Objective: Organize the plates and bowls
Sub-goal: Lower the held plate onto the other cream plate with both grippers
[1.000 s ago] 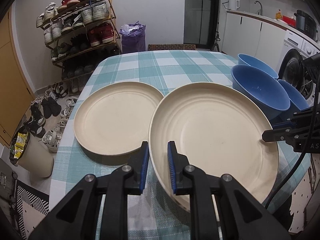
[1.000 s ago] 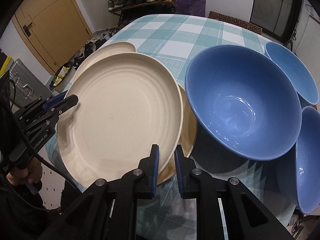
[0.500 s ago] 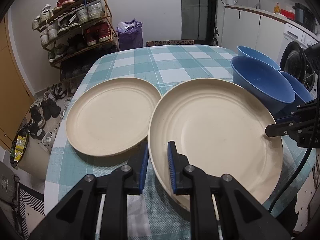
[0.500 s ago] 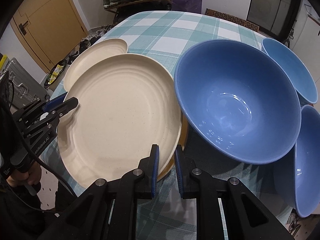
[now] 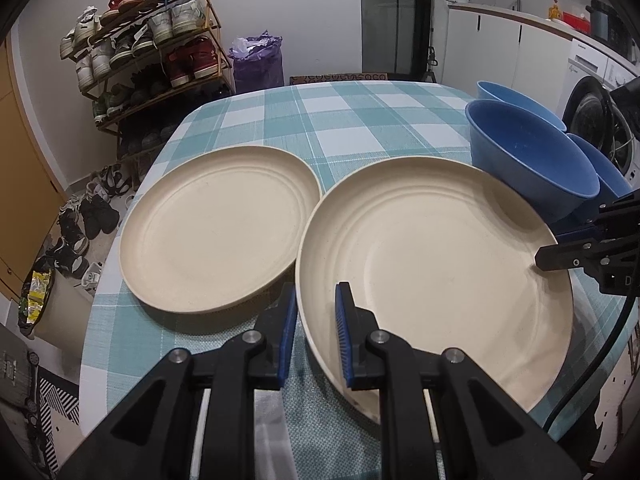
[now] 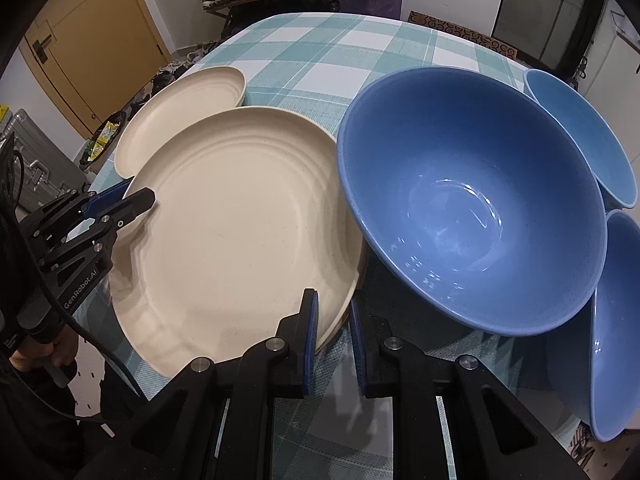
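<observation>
A large cream plate (image 5: pixel 436 276) is held between both grippers, just above the checked tablecloth. My left gripper (image 5: pixel 316 330) is shut on its near-left rim; it also shows in the right wrist view (image 6: pixel 134 200). My right gripper (image 6: pixel 334 334) is shut on the opposite rim of the same plate (image 6: pixel 240 232); it shows in the left wrist view (image 5: pixel 560 250). A second cream plate (image 5: pixel 218 226) lies flat on the table to the left, its edge under the held plate. Three blue bowls stand at the right: a big one (image 6: pixel 472 200), one behind (image 6: pixel 580 132), one nearer (image 6: pixel 616 320).
The table (image 5: pixel 348 120) has a teal checked cloth with bare space at the far side. A shoe rack (image 5: pixel 148 48) and a purple bag (image 5: pixel 258 62) stand beyond it. A washing machine (image 5: pixel 600 120) and white cabinets are at the right.
The held plate has shifted a little with both grippers, toward the near edge and away from the blue bowls. The second plate shows more fully. Both grips are unchanged.
</observation>
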Demonstrator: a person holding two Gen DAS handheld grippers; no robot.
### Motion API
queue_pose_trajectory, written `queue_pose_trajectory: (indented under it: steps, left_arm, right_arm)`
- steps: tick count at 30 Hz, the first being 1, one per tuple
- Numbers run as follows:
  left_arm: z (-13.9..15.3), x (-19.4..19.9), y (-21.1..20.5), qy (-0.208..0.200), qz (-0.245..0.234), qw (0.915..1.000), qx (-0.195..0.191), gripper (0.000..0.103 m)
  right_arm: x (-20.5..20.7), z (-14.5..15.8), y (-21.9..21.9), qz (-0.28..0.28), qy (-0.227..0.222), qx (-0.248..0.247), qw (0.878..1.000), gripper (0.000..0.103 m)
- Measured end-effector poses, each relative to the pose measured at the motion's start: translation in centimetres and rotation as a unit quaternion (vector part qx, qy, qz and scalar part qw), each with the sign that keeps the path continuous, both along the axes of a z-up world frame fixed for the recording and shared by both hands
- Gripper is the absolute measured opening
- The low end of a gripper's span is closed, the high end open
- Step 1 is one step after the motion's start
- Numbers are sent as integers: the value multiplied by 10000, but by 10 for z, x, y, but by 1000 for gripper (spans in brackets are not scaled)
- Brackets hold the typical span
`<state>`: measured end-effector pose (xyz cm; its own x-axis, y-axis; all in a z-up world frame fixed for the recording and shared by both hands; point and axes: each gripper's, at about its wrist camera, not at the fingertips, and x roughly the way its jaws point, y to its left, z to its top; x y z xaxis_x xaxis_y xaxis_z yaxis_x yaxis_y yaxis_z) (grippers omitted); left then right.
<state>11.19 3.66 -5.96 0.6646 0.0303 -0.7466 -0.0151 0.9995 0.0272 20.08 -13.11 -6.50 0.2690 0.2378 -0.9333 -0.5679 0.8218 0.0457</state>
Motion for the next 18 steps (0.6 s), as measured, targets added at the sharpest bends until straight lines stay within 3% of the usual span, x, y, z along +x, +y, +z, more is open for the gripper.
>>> queue_pose_trajectory:
  steps: [18]
  left_arm:
    - [-10, 0, 0, -5, 13, 10000, 45, 16]
  right_arm:
    - [-8, -6, 10, 159, -426, -488, 9978, 16]
